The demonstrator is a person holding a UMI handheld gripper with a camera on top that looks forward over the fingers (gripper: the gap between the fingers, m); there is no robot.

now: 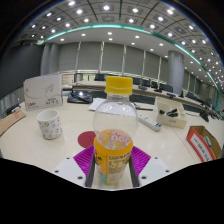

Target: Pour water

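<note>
- Here, held upright at the centre of the round pale table [150,140]: a clear plastic bottle [114,130] with a yellow cap and an orange-yellow label.
- Closed on the bottle's lower body from both sides: the gripper [113,163], its magenta pads [83,161] pressed against the label, the gap between the fingers no wider than the bottle itself.
- Writing on the bottle's label: present but too small to read; no brand name legible.
- Left of the bottle, well apart from it: a white paper cup [49,124] with a dark pattern, standing upright on the table.
- Behind the cup, further left of the bottle: a white upright sign card [43,91] with faint red marks, unreadable.
- Just behind the bottle at its left base: a small red round object [87,138], partly hidden.
- Right of the bottle: a grey elongated device [149,123] lying flat, and beyond it a pale box-like item [171,111].
- Far right of the bottle, at the table edge: a red-and-white printed packet [204,143], text illegible.
- Beyond the bottle: a large room with rows of ceiling lights [105,15].
</note>
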